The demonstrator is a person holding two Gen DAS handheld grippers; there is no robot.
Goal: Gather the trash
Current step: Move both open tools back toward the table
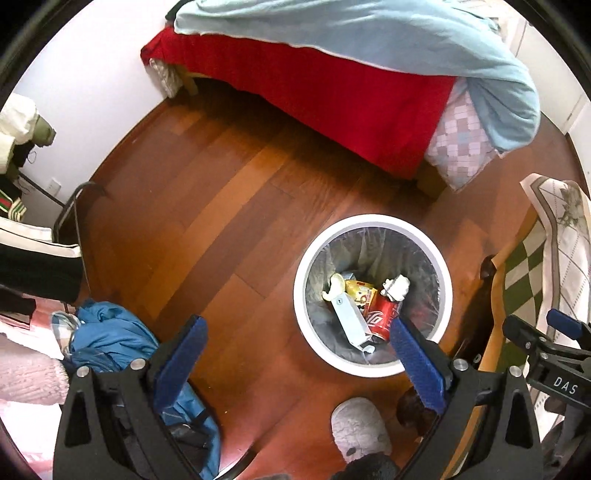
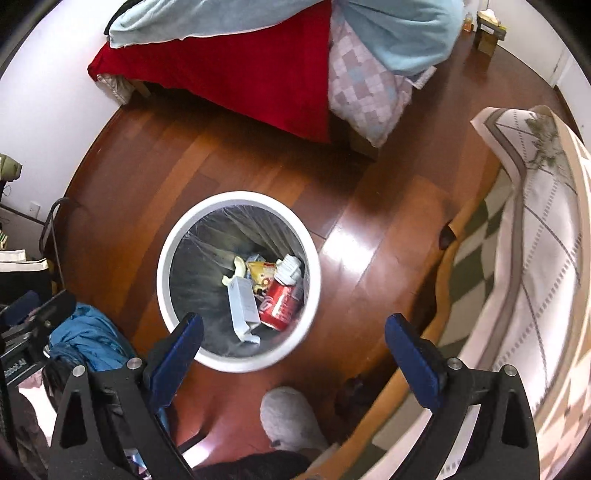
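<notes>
A white round trash bin (image 1: 373, 221) with a clear liner stands on the wooden floor; it also shows in the right wrist view (image 2: 236, 197). Inside lie a red cola can (image 1: 380, 317) (image 2: 279, 302), a pale blue carton (image 1: 351, 321) (image 2: 242, 299), a yellow wrapper (image 1: 360, 290), a banana peel (image 1: 336, 284) and crumpled white paper (image 1: 397, 286). My left gripper (image 1: 295, 332) is open and empty, high above the floor left of the bin. My right gripper (image 2: 293, 328) is open and empty above the bin's near right rim. The right gripper also shows in the left wrist view (image 1: 546, 347).
A bed with red sheet (image 1: 332, 88) and light blue duvet (image 1: 369, 29) stands at the back. Blue clothing (image 1: 110, 336) lies lower left. A table with patterned cloth (image 2: 535, 258) is at right. A grey slipper (image 1: 360, 428) is near the bottom. A black rack (image 1: 70, 214) stands left.
</notes>
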